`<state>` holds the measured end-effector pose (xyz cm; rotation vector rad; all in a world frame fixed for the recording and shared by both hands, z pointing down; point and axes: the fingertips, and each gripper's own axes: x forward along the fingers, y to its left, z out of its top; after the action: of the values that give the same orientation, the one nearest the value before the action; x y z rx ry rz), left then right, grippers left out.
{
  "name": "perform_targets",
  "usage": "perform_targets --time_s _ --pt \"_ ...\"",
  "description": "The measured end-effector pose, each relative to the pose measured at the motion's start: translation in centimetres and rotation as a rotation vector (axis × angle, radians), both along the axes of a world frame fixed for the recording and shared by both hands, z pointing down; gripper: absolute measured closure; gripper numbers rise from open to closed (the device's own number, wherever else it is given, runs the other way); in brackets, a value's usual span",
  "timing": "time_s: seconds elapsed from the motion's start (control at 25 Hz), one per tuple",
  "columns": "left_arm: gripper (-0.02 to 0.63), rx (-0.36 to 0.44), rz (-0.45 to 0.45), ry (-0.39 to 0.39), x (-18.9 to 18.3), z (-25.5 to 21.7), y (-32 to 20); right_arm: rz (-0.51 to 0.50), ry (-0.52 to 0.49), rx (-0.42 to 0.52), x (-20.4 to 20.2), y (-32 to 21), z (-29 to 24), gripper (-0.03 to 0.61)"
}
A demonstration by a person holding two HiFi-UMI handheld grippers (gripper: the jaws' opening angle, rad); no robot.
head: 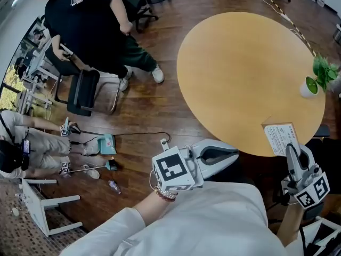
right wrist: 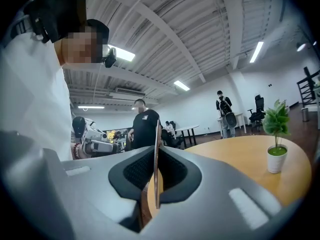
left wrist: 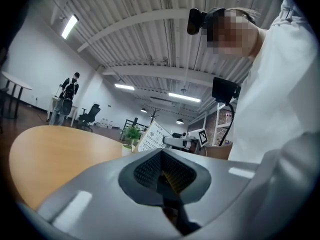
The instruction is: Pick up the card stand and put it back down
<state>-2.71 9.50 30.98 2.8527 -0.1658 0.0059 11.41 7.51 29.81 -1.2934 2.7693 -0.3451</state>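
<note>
A person in a white sleeve holds two hand-held grippers at the near edge of a round wooden table (head: 240, 73). The right gripper (head: 291, 149), at the lower right of the head view, has its jaws clamped on the card stand (head: 279, 138), a white printed card that sits at the table's near rim. The right gripper view shows that card edge-on, as a thin upright line pinched between the dark pads. Whether the stand's foot rests on the tabletop cannot be told. The left gripper (head: 230, 154), with its square-marker cube facing up, points level toward the table's edge and is well apart from the stand. Its jaws are closed together with nothing between them. A small potted plant (head: 318, 79) stands at the table's right edge, apart from the card. Beyond the table, on the dark wood floor, a person in black (head: 90, 31) stands beside a black chair (head: 85, 92).
</note>
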Motion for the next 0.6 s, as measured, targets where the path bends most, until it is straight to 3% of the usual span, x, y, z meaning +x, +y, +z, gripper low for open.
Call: perform_targets --time_s 0.2,0.4,0.6 --pt "0.632 -0.058 -0.051 -0.054 2.4 2.5 -4.5 -0.088 0.029 -0.092 3.0 -6.4 4.3 0.555" --pt "0.632 -0.062 -0.166 0.047 4.3 -2.0 -12.2 -0.219 0.036 -0.132 5.6 -15.9 4.8 0.555" --pt "0.632 -0.052 -0.193 -0.015 7.2 -3.5 -17.2 -0.355 0.114 -0.228 7.7 -26.1 8.0 0.555"
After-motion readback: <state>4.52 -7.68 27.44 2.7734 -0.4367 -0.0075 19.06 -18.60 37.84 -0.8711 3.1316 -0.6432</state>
